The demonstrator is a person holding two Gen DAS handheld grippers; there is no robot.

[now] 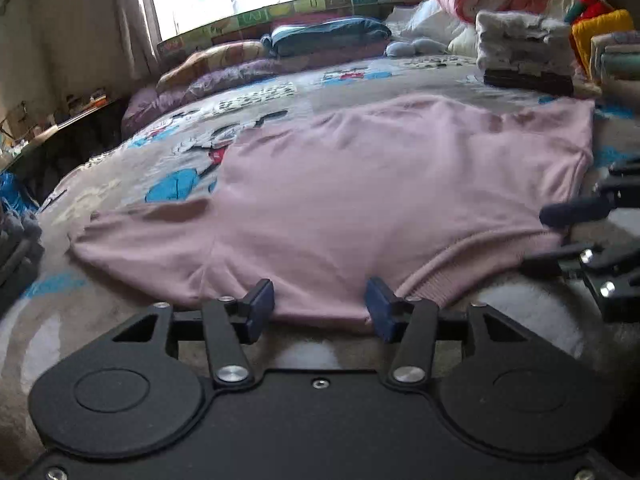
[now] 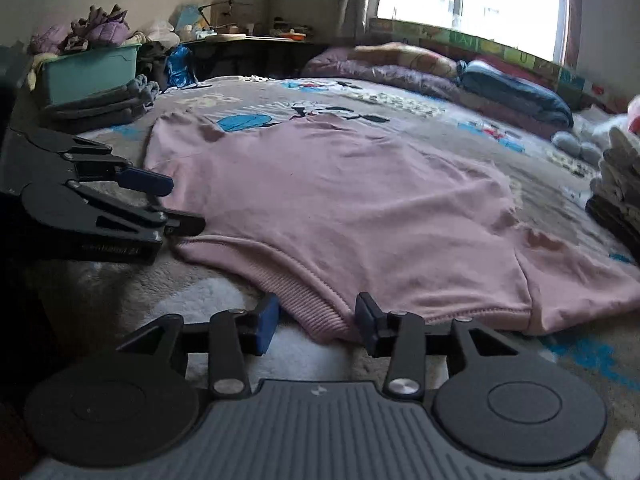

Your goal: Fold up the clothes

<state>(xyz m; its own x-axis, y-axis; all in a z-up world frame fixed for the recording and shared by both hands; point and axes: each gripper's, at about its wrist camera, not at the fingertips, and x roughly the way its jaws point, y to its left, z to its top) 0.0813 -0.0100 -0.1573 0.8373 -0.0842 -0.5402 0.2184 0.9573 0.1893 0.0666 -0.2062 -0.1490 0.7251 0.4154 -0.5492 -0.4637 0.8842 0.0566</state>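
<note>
Lying flat, pink ribbed-collar shirt (image 1: 360,200), claws spread

Both wrist views low, close, facing the shared pink garment (image 1: 360,184).

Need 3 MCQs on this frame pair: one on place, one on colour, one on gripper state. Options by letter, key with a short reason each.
1. Where does the sweatshirt lie?
A. spread on the bed blanket
B. in the green bin
C. on the windowsill

2. What colour is it?
A. blue
B. pale pink
C. grey

3. How does the left gripper stand?
A. shut, empty
B. open, fingers either side of the near fabric edge
C. lifted above the bed

Key: 1 A, it lies flat across the patterned blanket. 2 B, both views show pink fabric. 3 B, a clear gap shows between the blue pads, with fabric in it.
</note>
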